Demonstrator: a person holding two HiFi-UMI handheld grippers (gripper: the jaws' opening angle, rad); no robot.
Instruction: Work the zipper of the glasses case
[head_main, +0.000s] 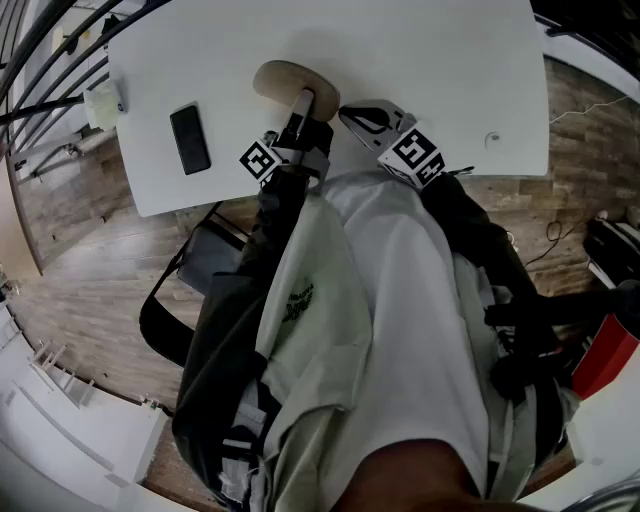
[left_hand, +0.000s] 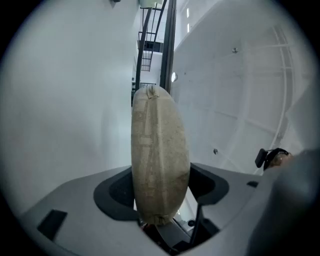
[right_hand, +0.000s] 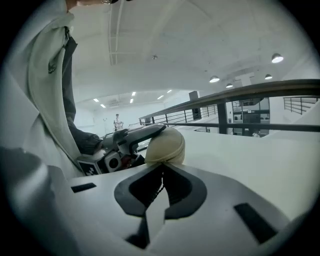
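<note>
The left tool (head_main: 303, 106) grasps the case (head_main: 295, 86) across its width, just right of the phone (head_main: 190, 139). The right tool (head_main: 362, 118) is clenched shut at the case's end. Brace the case firmly and draw along the zipper's curve, not outward.

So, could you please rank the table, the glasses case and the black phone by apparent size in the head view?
1. Table.
2. Glasses case, partly hidden by the left claw.
3. Black phone, only slightly smaller.

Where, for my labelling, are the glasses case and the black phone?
glasses case (left_hand: 160, 165), left gripper view, middle of its beige edge.
black phone (head_main: 190, 139), head view, centre of its face.
</note>
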